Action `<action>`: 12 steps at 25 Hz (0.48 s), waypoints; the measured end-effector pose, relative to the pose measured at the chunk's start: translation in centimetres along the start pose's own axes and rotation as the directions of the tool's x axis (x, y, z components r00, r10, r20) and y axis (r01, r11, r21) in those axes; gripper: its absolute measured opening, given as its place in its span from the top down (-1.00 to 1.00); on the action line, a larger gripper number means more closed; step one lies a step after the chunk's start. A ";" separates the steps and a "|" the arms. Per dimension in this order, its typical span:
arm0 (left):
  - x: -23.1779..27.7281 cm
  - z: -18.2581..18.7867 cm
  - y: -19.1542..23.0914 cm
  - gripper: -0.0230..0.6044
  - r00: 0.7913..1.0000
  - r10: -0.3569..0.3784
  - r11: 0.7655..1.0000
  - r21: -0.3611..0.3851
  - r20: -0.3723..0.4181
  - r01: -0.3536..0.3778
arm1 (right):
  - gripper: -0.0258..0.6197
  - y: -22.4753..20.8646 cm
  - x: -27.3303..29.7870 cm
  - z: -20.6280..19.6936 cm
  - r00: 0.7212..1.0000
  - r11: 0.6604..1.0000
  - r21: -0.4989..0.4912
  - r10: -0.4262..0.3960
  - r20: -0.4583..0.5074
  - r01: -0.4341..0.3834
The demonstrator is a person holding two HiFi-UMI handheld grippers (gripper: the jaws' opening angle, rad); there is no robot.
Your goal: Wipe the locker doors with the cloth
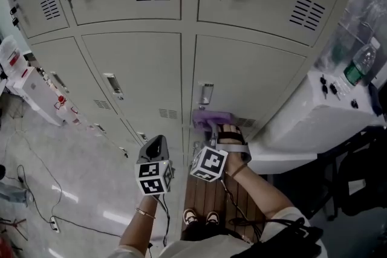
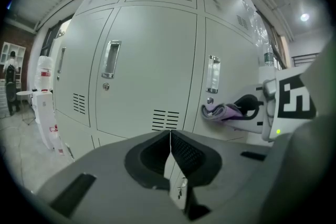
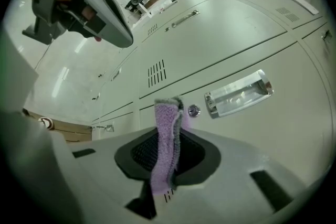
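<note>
Cloth clamped lengthwise by right gripper, tip seemingly on locker door, left gripper closed

Cloth in right gripper lies against locker door below its handle; left gripper beside it, leftward.

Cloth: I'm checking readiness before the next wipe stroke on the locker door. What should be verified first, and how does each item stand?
1. Grip on the cloth: ok, right hand-held gripper shut on it.
2. Contact with the locker door: cannot tell; cloth end is by the lock.
3. Path past the handle: not ok, it sits close beside the cloth.
4. Idle left hand-held gripper: ok, shut, empty, off the door.
</note>
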State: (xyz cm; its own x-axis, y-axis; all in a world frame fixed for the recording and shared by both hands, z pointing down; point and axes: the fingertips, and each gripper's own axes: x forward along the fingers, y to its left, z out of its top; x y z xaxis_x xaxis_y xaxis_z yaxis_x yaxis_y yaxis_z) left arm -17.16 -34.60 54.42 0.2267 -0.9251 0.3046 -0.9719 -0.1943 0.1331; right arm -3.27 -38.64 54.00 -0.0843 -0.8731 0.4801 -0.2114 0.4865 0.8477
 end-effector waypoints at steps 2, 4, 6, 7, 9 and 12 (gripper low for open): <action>0.2 -0.5 0.2 0.90 1.000 0.003 1.000 -0.005 -0.009 -0.004 | 0.74 0.6 0.4 -0.2 1.000 1.000 -0.004 0.012 -0.007 -0.012; 0.4 -0.9 0.3 0.90 1.000 0.007 1.000 -0.009 -0.017 -0.007 | 0.74 1.4 0.8 -0.4 1.000 1.000 -0.005 0.026 -0.010 -0.026; 0.5 -1.4 0.4 0.90 1.000 0.008 1.000 -0.013 -0.026 -0.009 | 0.74 2.1 1.2 -0.5 0.999 0.999 -0.006 0.040 -0.014 -0.040; 0.6 -1.6 0.4 0.90 0.999 0.009 1.000 -0.014 -0.030 -0.010 | 0.74 2.5 1.4 -0.6 0.999 0.999 -0.006 0.047 -0.016 -0.047; 0.7 -2.2 0.5 0.90 0.999 0.011 1.000 -0.017 -0.042 -0.011 | 0.74 3.1 1.8 -0.8 0.998 0.998 -0.005 0.059 -0.021 -0.059; 0.9 -3.0 0.6 0.90 0.998 0.013 1.000 -0.021 -0.058 -0.015 | 0.74 4.0 2.3 -1.0 0.997 0.997 -0.003 0.073 -0.024 -0.073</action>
State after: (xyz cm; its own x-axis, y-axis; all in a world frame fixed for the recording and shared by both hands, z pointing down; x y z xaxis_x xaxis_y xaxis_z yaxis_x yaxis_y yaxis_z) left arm -17.38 -34.57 57.56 0.2170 -0.9070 0.3609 -0.9735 -0.1738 0.1486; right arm -3.30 -38.66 58.76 -0.0758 -0.8343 0.5461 -0.2014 0.5492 0.8110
